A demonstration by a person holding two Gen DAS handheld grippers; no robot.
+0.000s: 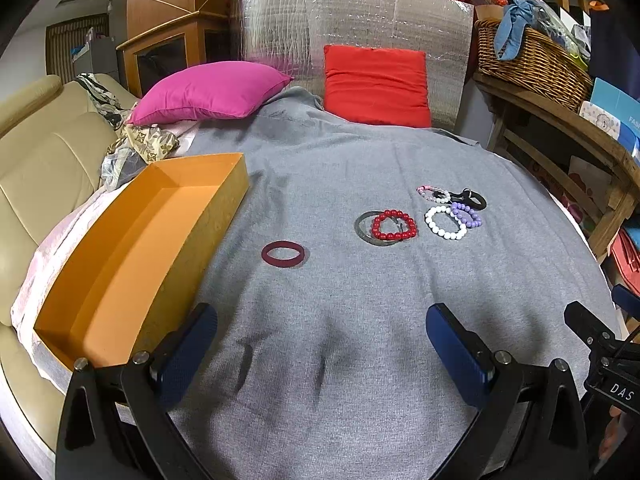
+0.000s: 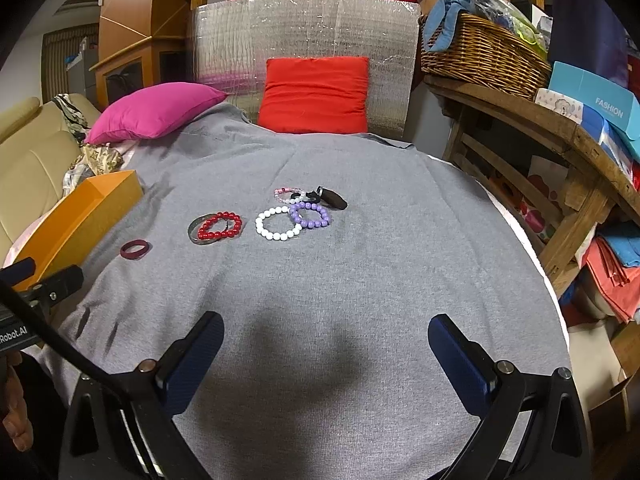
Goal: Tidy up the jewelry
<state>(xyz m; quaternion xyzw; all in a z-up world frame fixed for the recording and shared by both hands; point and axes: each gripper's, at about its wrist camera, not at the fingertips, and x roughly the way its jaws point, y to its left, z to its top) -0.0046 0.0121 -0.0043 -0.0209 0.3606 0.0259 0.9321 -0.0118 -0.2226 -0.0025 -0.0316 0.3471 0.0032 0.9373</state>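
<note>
Several bracelets lie on a grey cloth [image 1: 340,292]. A dark red bangle [image 1: 283,254] [image 2: 135,249] lies alone near an empty orange box [image 1: 132,248] [image 2: 80,216]. A red bead bracelet [image 1: 394,225] [image 2: 220,225] rests on a grey bangle [image 1: 365,229] [image 2: 196,231]. White [image 1: 445,222] [image 2: 278,223], purple [image 1: 467,216] [image 2: 310,215] and pink-clear [image 1: 433,194] [image 2: 289,195] bead bracelets lie beside a black band [image 1: 472,198] [image 2: 332,198]. My left gripper [image 1: 320,336] and right gripper [image 2: 326,344] are open, empty, short of the jewelry.
A pink pillow [image 1: 208,94] and a red pillow [image 1: 376,84] lie at the far end against a silver foil panel [image 1: 352,20]. A beige sofa [image 1: 36,160] is to the left. A wooden shelf [image 2: 540,136] with a wicker basket [image 2: 480,56] stands to the right.
</note>
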